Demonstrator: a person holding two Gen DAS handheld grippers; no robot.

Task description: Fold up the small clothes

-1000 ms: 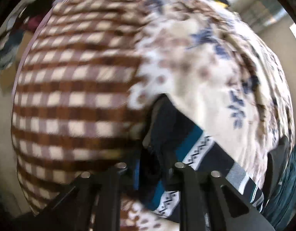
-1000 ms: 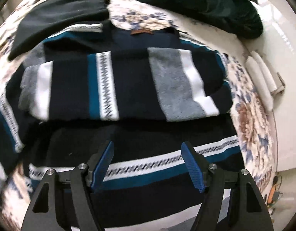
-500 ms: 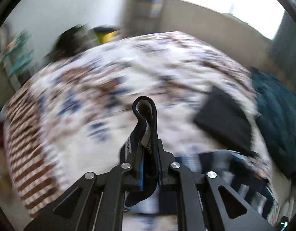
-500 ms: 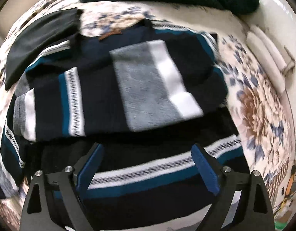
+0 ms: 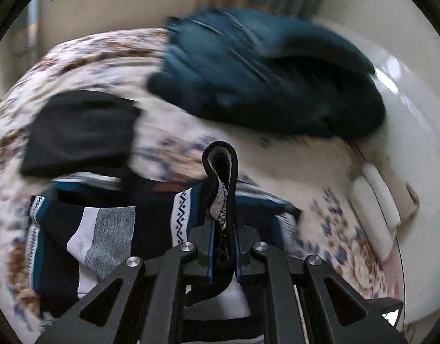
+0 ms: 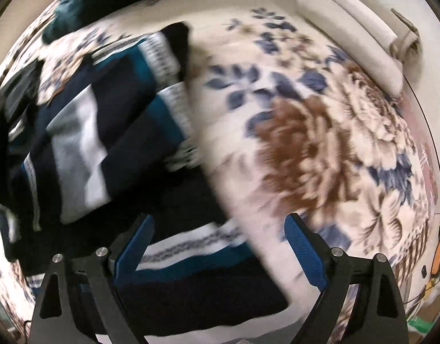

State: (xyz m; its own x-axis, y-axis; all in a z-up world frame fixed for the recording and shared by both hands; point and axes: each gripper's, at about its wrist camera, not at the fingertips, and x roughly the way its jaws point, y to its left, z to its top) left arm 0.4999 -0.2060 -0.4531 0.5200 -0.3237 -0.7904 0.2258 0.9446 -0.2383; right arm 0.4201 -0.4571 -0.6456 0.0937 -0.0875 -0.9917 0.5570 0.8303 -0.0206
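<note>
A navy sweater with teal, white and grey stripes [image 5: 111, 223] lies partly folded on a floral bedspread [image 5: 328, 218]. My left gripper [image 5: 223, 238] is shut on a doubled edge of this sweater, and a loop of cloth sticks up between its fingers. In the right wrist view the sweater [image 6: 111, 132] lies at the left and runs under my right gripper [image 6: 220, 246]. The right gripper is open and empty, with its blue pads wide apart just above the sweater's striped hem and the bedspread [image 6: 320, 132].
A folded black garment [image 5: 82, 129] lies at the left on the bed. A teal garment heap [image 5: 263, 77] lies at the far side, also in the right wrist view [image 6: 85, 3]. A rolled white cloth [image 6: 349, 28] lies at the bed's right edge.
My left gripper has swung to the right, carrying the pinched sweater edge over the sweater. My right gripper has shifted right, so more floral bedspread shows; it stays open.
</note>
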